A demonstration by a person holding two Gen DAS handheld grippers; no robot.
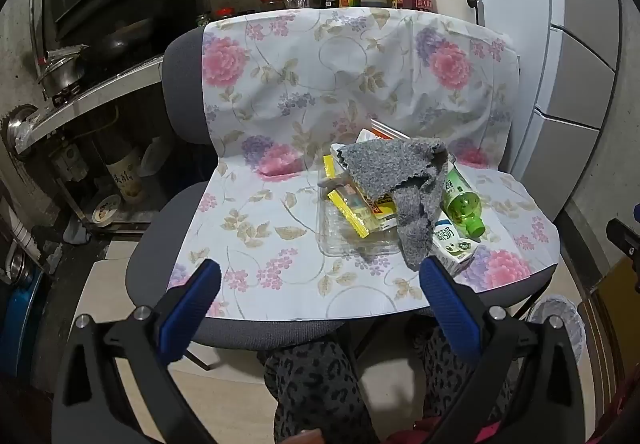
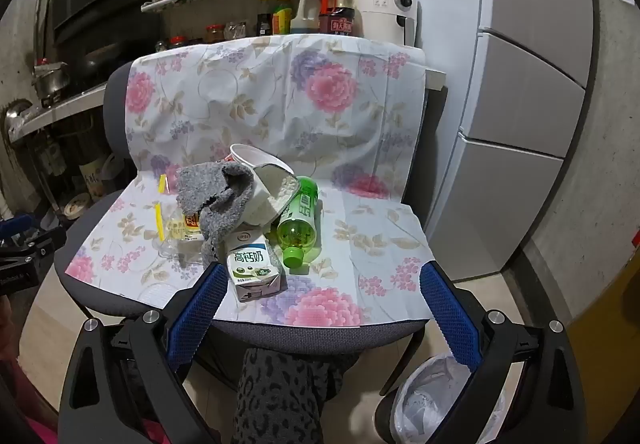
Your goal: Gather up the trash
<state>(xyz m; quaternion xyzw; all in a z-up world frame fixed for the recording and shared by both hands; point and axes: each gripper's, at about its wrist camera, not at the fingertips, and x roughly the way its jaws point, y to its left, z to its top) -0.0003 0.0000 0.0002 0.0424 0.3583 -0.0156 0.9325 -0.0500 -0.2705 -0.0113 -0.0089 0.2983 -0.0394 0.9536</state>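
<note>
Grey cloth (image 2: pixel 218 200) drapes over paper bowl (image 2: pixel 264 180), hiding yellow packet (image 1: pixel 360 200).

A grey padded chair (image 2: pixel 280 336) is covered over seat and backrest by a white cloth with pink and purple flowers (image 2: pixel 256 100). On the cloth, a clear plastic tray (image 1: pixel 352 232) holding yellow-edged packets (image 1: pixel 352 204) is seen at seat centre. A grey fuzzy rag (image 2: pixel 216 200) is draped over a white paper bowl (image 2: pixel 264 184). A green bottle (image 2: pixel 298 222) lies on its side beside a small milk carton (image 2: pixel 254 268).
</note>
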